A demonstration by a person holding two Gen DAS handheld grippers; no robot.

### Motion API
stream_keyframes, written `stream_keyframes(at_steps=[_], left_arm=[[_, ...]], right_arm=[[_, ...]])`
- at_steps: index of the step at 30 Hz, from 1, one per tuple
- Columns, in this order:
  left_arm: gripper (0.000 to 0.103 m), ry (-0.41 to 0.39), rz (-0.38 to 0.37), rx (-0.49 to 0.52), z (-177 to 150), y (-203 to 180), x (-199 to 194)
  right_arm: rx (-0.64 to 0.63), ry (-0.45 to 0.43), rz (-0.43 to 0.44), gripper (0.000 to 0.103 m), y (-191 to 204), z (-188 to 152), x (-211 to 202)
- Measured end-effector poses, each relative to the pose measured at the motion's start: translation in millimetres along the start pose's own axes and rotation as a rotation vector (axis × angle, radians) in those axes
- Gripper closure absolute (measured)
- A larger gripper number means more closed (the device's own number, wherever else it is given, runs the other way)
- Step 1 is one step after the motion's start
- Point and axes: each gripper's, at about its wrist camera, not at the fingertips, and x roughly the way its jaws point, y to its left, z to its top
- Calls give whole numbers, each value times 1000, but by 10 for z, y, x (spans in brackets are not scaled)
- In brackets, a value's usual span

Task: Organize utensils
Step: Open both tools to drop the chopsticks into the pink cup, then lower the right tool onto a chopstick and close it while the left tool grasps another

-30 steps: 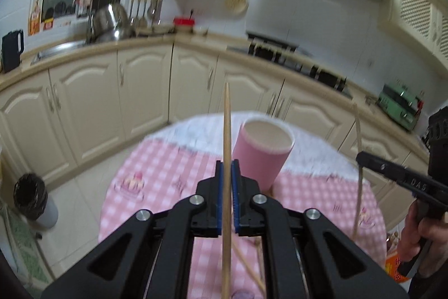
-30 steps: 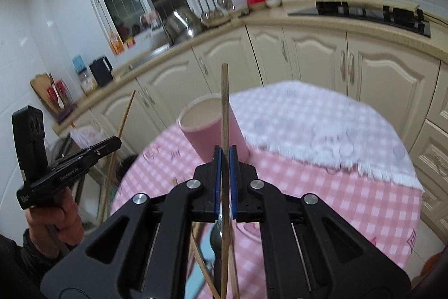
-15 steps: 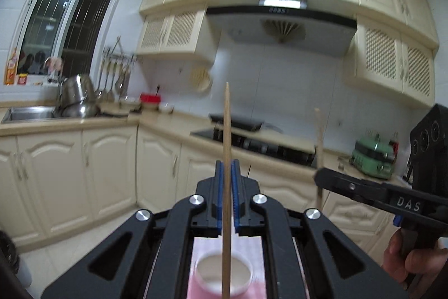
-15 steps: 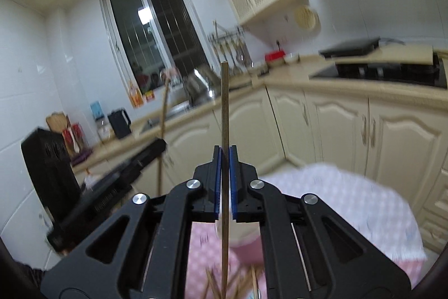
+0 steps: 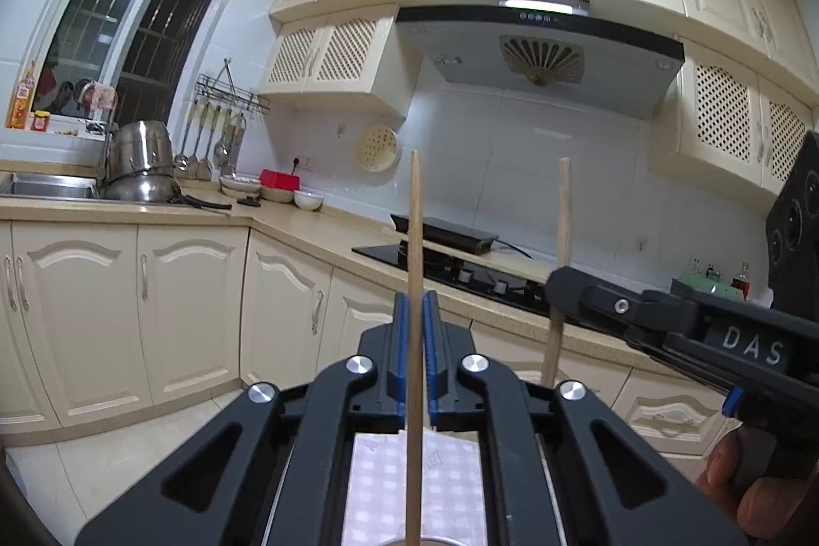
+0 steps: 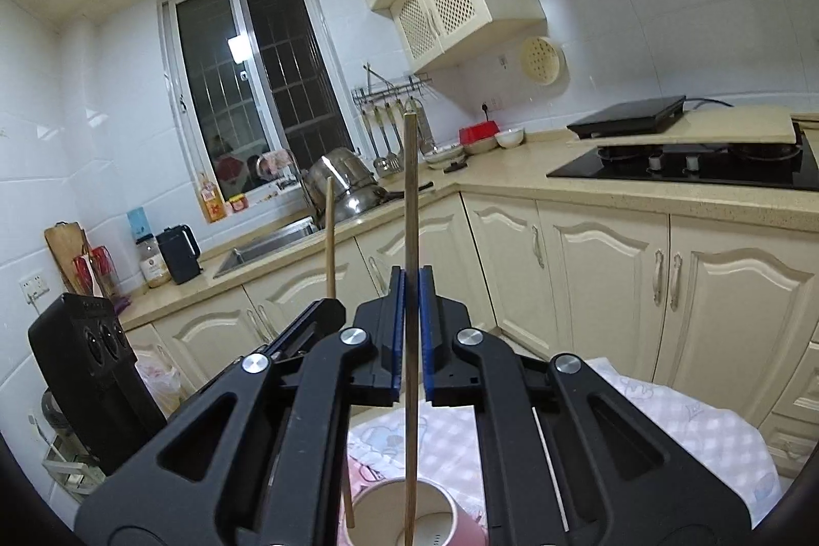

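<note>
Wooden chopsticks (image 5: 413,290) (image 6: 410,239) gripped upright, one per tool (image 5: 414,341) (image 6: 411,321), poised over pink cup (image 6: 409,515); lowering into cup and releasing judged next.

A steel pot (image 5: 141,167) sits by the sink (image 5: 46,185) on the counter (image 5: 317,234); ladles (image 5: 207,147) hang beside the window (image 5: 128,24); range hood (image 5: 537,55) above the cooktop (image 5: 460,272).

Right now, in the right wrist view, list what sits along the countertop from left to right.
Black kettle → sink → steel pots → red container → white bowl → black hob.
</note>
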Motion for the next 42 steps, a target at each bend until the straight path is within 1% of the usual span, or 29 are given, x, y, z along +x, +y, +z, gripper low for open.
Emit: stream_keyframes(at_steps=[3,6,7,8,9,10,11,12,13,14,15,16,17,18,20,22,25,28,34,42], left_arm=[[97,26,5,10,-136,43,54],[97,49,26,18,-235,75,61],[96,50,31,18,-249,86,36],[93,56,31,23,-248,96,16],[77,61,29,29,-244,96,-7],[67,58,30,35,-233,96,-56],[50,53,33,40,-223,92,-105],[40,48,35,43,-209,99,-148],[36,40,34,43,-187,110,-212],[26,35,37,42,-165,114,-271],[17,31,41,38,-137,122,-327],[13,29,43,33,-103,132,-393],[6,31,49,32,-70,135,-449],[4,37,62,34,-41,133,-496],[4,75,107,55,12,105,-595],[4,132,157,75,53,82,-685],[4,171,197,84,107,77,-850],[4,196,220,91,130,60,-1031],[4,257,248,78,91,49,-1350],[4,329,282,41,-63,129,-1591]], right_arm=[[3,41,-10,97,-50,-99,86],[22,89,-20,96,-107,-194,143],[28,105,-21,93,-124,-221,148],[31,110,-25,78,-132,-230,145],[35,107,-27,63,-135,-237,119],[43,95,-24,27,-140,-244,78],[53,70,-23,20,-148,-247,6],[54,67,-26,20,-139,-250,-32],[56,68,-30,20,-141,-244,-62],[69,65,-37,19,-151,-233,-115],[77,62,-40,15,-155,-224,-146],[85,57,-44,6,-160,-213,-184],[91,52,-51,6,-156,-198,-242],[92,55,-58,6,-151,-191,-269],[94,68,-75,6,-126,-183,-342],[92,75,-83,6,-101,-181,-412],[77,83,-97,6,-35,-188,-566],[68,93,-96,6,3,-199,-693],[27,154,-100,6,59,-298,-963],[44,256,-110,6,-39,-548,-1135]])
